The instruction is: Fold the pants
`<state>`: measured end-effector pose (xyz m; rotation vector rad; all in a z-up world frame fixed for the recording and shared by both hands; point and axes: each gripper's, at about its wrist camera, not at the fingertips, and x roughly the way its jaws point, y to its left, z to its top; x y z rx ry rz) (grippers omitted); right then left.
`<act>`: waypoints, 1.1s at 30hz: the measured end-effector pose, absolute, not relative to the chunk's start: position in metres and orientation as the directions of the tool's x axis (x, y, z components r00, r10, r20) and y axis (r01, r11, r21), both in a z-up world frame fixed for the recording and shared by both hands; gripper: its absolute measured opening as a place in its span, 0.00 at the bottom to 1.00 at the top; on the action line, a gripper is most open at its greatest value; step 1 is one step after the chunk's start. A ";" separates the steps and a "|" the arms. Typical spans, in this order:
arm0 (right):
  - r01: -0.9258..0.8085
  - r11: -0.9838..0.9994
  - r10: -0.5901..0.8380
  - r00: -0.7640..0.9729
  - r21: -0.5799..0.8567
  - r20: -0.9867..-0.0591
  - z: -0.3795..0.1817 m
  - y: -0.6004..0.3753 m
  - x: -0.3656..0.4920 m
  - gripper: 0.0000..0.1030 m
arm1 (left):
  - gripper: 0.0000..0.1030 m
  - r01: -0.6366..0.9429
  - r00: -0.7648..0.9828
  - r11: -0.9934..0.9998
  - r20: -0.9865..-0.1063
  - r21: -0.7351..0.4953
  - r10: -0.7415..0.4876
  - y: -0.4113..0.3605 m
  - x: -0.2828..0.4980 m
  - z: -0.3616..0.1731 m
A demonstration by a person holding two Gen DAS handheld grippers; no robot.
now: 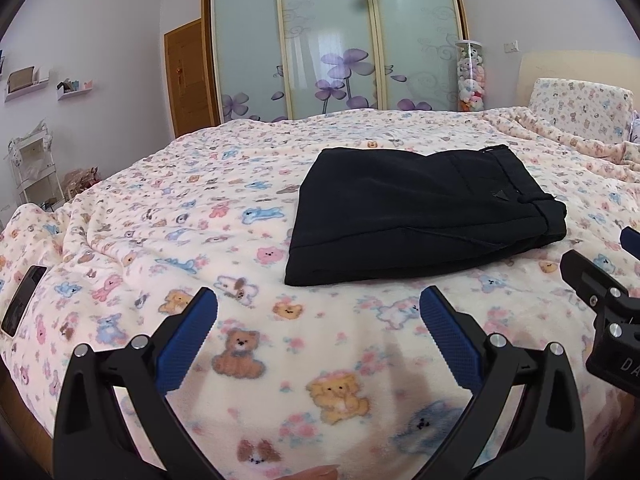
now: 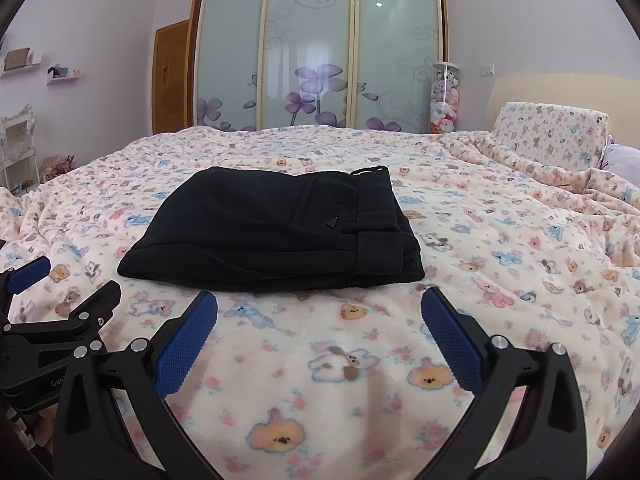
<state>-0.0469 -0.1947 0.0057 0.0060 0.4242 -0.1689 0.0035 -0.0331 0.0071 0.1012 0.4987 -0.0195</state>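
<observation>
Black pants [image 1: 416, 212] lie folded into a compact rectangle on the bear-print blanket [image 1: 180, 240], waistband to the right. They also show in the right wrist view [image 2: 280, 232]. My left gripper [image 1: 318, 300] is open and empty, a little in front of the pants' near-left corner. My right gripper [image 2: 319, 300] is open and empty, just in front of the pants' near edge. The right gripper also shows at the right edge of the left wrist view [image 1: 600, 272]. The left gripper shows at the left edge of the right wrist view [image 2: 60, 284].
A dark phone [image 1: 22, 300] lies on the blanket at the far left. A pillow [image 2: 552, 132] and headboard stand at the back right. A sliding-door wardrobe [image 2: 316, 52] and a tube of plush toys [image 2: 444, 96] stand behind the bed.
</observation>
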 end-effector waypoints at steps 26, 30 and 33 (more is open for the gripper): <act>0.250 0.968 -0.238 0.883 -0.024 -0.405 0.006 -0.210 -0.046 0.99 | 0.98 0.116 0.861 0.990 -0.504 0.078 -0.062 -0.040 0.005 0.004; 0.255 0.967 -0.239 0.879 -0.017 -0.412 0.005 -0.213 -0.046 0.99 | 0.98 0.130 0.860 0.988 -0.506 0.087 -0.068 -0.044 0.004 0.003; 0.254 0.967 -0.239 0.879 -0.021 -0.412 0.005 -0.213 -0.045 0.99 | 0.98 0.129 0.859 0.988 -0.507 0.086 -0.068 -0.045 0.004 0.003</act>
